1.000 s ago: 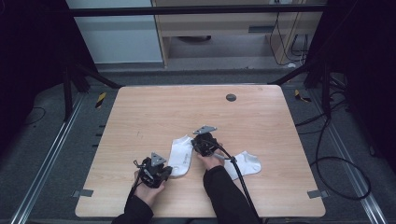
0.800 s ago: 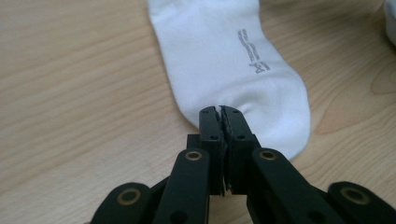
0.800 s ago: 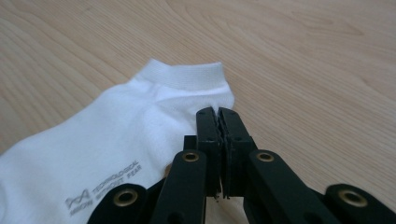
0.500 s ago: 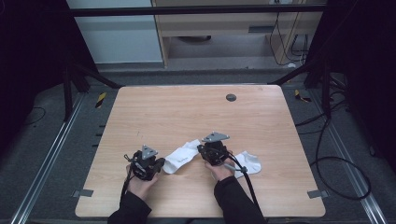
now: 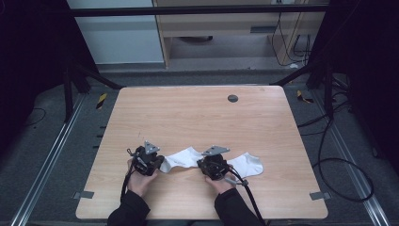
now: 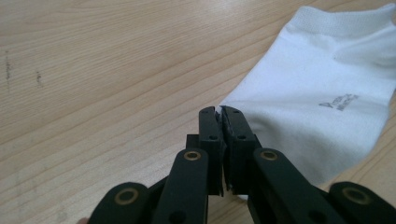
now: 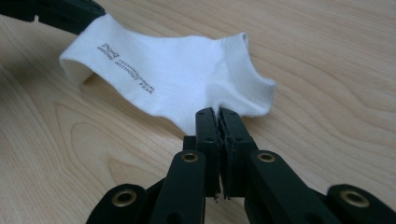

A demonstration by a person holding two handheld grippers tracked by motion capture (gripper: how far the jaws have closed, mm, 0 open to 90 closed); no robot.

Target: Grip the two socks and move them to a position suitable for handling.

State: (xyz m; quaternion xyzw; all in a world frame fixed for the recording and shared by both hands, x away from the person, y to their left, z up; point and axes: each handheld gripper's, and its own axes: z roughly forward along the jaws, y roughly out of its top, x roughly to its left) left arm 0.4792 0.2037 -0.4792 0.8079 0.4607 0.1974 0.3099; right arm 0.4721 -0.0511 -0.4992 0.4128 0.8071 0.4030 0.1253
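Both tools clamped shut on one white sock: left tool pinches its toe, right tool its cuff; sock stretched between them, second sock beyond right tool untouched on desk.

White ankle sock with grey lettering, lying stretched flat on the table, second white sock lying just beside it

the high view is soft and low in detail, its tabletop evenly lit from above while the surroundings sink into near black. both claw views are bright and shadows faint, the near black links slightly blurred.
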